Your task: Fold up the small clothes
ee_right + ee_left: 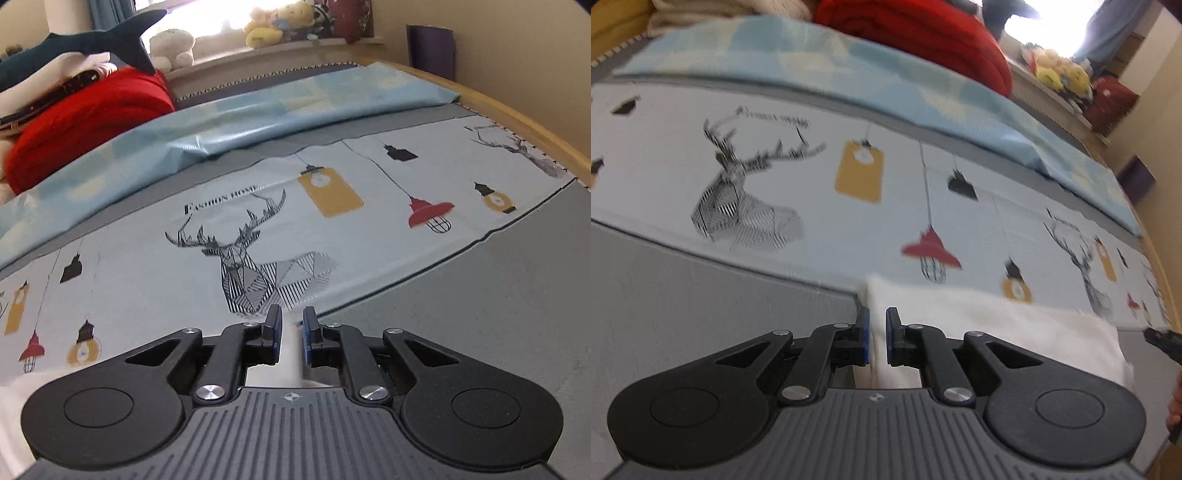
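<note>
- A bed fills both views, its grey mattress cover [480,295] nearest, with a pale printed sheet [155,266] showing deer and hanging lamps spread across it.
- The left gripper [877,334] has its blue pads narrowly set, pinching the edge of a white garment [997,328] that lies on the bed and runs off to the right.
- The right gripper [291,334] is likewise narrow, with a strip of white cloth clamped between its pads; more of that white garment [11,413] shows at the lower left.
- Beyond the print lies a folded light-blue quilt [258,110].
- Farther back sit a red blanket [92,114] and a plush shark [74,44].
- Stuffed toys [273,26] line the windowsill.
</note>
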Motion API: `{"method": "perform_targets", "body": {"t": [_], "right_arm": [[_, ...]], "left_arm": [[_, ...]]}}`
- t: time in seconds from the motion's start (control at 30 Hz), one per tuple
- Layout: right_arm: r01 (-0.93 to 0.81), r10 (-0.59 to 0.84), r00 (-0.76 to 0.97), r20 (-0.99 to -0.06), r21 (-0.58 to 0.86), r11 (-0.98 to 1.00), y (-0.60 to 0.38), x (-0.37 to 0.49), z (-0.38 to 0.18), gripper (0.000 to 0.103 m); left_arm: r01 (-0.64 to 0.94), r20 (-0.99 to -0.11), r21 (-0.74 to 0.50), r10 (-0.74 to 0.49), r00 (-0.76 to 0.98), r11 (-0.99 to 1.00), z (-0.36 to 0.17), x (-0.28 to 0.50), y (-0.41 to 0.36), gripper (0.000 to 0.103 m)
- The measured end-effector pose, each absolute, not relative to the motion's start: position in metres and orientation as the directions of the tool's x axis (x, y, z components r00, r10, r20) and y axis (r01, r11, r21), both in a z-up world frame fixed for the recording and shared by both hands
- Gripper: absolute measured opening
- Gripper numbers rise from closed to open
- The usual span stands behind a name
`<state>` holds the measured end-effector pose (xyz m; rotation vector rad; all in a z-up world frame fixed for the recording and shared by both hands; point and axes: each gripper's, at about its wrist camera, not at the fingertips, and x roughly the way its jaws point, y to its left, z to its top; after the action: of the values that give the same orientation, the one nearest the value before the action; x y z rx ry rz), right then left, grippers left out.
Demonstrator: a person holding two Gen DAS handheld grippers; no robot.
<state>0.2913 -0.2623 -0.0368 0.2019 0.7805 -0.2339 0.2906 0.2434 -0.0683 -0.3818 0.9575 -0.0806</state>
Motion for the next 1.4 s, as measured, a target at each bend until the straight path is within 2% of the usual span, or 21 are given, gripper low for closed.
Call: {"method": "perform_targets", "body": {"t": [0.13,0.3,0.37,0.47,0.53,0.57,0.6,0.7,0.73,0.83,0.93,1.03,1.07,1.1,1.13,1.3,1.37,1.4], "right_arm": [[0.212,-0.048,0.640,-0.767,0.116,0.970,-0.271,0.278,-0.035,0.012],[0.141,0.065,0.547,-0.835,0.168,0.976,-0.282,0.236,-0.038,0.015],[0.130,0.069,0.535,-0.842,0.163,0.978,-0.284,0.216,-0.035,0.015],[0.117,0.080,0.519,-0.851,0.164,0.980,-0.285,0.194,-0.023,0.015],[0.101,0.109,0.542,-0.834,0.193,0.976,-0.283,0.177,-0.011,0.020],[0.093,0.118,0.550,-0.827,0.201,0.975,-0.282,0.170,-0.009,0.026],[0.087,0.119,0.560,-0.820,0.200,0.976,-0.280,0.163,-0.008,0.030],[0.108,0.118,0.536,-0.836,0.206,0.973,-0.278,0.146,-0.026,0.030],[0.138,0.097,0.489,-0.867,0.187,0.973,-0.277,0.148,-0.034,0.031],[0.136,0.099,0.492,-0.865,0.189,0.973,-0.271,0.152,-0.040,0.031],[0.091,0.057,0.425,-0.903,0.106,0.990,-0.261,0.154,-0.055,0.030],[0.063,0.051,0.391,-0.919,0.083,0.995,-0.258,0.153,-0.062,0.031],[0.052,0.051,0.391,-0.919,0.078,0.996,-0.257,0.151,-0.063,0.028],[0.041,0.051,0.393,-0.918,0.073,0.997,-0.256,0.148,-0.062,0.015],[0.030,0.051,0.398,-0.916,0.068,0.997,-0.255,0.146,-0.061,0.004],[0.070,0.097,0.562,-0.821,0.164,0.984,-0.276,0.130,-0.026,0.001],[0.074,0.106,0.596,-0.796,0.186,0.980,-0.282,0.123,-0.016,0.001],[0.077,0.097,0.585,-0.805,0.174,0.982,-0.283,0.122,-0.017,0.001]], "left_arm": [[-0.061,-0.817,-0.367,-0.291,0.497,0.928,-0.076,0.270,0.244,0.019],[-0.048,-0.856,-0.406,-0.361,0.371,0.913,-0.086,0.234,0.241,0.020],[-0.020,-0.865,-0.379,-0.346,0.364,0.925,-0.076,0.218,0.238,0.020],[0.007,-0.843,-0.405,-0.376,0.384,0.914,-0.063,0.191,0.238,0.024],[-0.009,-0.831,-0.426,-0.387,0.400,0.905,-0.067,0.175,0.237,0.025],[-0.023,-0.830,-0.434,-0.389,0.400,0.901,-0.073,0.169,0.236,0.025],[-0.041,-0.836,-0.437,-0.389,0.387,0.899,-0.082,0.164,0.235,0.025],[-0.107,-0.881,-0.374,-0.316,0.353,0.921,-0.090,0.164,0.231,0.025],[-0.116,-0.874,-0.379,-0.314,0.371,0.918,-0.089,0.164,0.233,0.025],[-0.144,-0.885,-0.389,-0.326,0.332,0.910,-0.098,0.163,0.233,0.027],[-0.114,-0.899,-0.368,-0.322,0.296,0.923,-0.104,0.164,0.226,0.027],[-0.065,-0.899,-0.361,-0.329,0.290,0.930,-0.106,0.162,0.220,0.027],[-0.042,-0.900,-0.351,-0.325,0.290,0.935,-0.107,0.162,0.217,0.026],[-0.021,-0.902,-0.334,-0.313,0.298,0.942,-0.106,0.160,0.216,0.013],[-0.005,-0.901,-0.324,-0.307,0.308,0.946,-0.103,0.158,0.217,0.005],[-0.024,-0.818,-0.437,-0.386,0.426,0.899,-0.078,0.139,0.245,0.004],[-0.025,-0.837,-0.421,-0.378,0.396,0.907,-0.082,0.134,0.249,0.004],[-0.031,-0.861,-0.401,-0.365,0.353,0.916,-0.089,0.133,0.250,0.001]]}}
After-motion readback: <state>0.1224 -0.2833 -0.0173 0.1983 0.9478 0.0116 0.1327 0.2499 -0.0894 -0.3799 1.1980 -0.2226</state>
